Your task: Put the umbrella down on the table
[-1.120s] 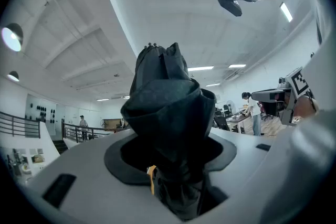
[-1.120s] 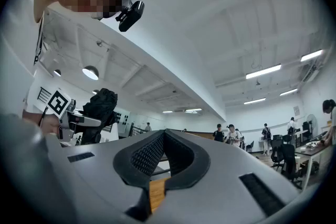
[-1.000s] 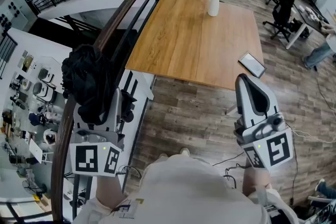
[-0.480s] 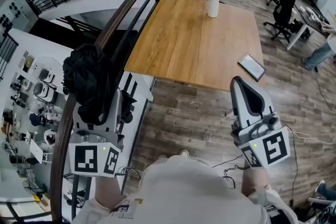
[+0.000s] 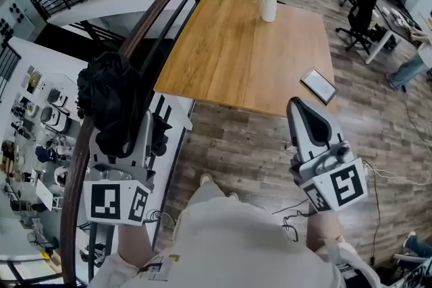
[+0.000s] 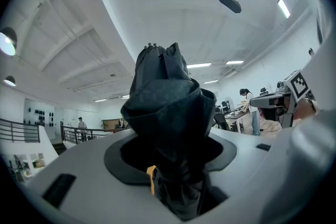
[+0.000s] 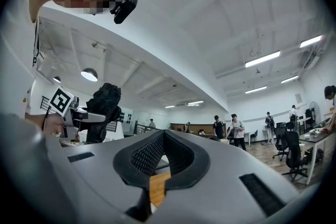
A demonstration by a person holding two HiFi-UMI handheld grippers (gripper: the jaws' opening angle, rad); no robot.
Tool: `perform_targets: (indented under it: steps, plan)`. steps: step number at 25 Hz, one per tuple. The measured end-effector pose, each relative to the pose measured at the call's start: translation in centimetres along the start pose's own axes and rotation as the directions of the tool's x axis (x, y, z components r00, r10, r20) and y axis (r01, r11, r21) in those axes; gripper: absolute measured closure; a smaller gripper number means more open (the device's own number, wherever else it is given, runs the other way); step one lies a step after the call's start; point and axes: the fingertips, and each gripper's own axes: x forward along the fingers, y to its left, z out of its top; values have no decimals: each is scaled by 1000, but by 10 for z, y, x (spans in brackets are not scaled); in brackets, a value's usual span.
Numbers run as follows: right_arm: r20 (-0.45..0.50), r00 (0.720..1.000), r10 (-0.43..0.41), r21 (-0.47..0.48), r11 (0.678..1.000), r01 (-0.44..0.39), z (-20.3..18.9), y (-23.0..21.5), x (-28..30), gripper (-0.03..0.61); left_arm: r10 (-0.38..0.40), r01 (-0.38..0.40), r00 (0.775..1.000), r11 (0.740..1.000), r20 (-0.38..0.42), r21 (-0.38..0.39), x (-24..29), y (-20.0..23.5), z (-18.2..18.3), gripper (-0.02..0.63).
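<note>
A folded black umbrella stands bunched between the jaws of my left gripper, which is shut on it, over the railing at the left. In the left gripper view the umbrella fills the space between the jaws and rises well above them. My right gripper is held out short of the near edge of the wooden table, jaws closed together with nothing in them. The right gripper view shows the left gripper with the umbrella off to the left.
A white vase of flowers stands at the table's far edge and a dark tablet lies near its right corner. A curved handrail runs along the left with a drop to a lower floor beyond. Office chairs stand at the right.
Both grippers have drifted slightly to the left in the head view. The umbrella stays clamped in the left gripper and the right jaws stay closed.
</note>
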Motion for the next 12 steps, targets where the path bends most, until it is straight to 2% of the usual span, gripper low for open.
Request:
perform_targets:
  steps: [12]
  plan:
    - [-4,1000,-13,24,1000,13,-30,-33,52,552,-27,27,999,1000,29,-10,63,2,-17,360]
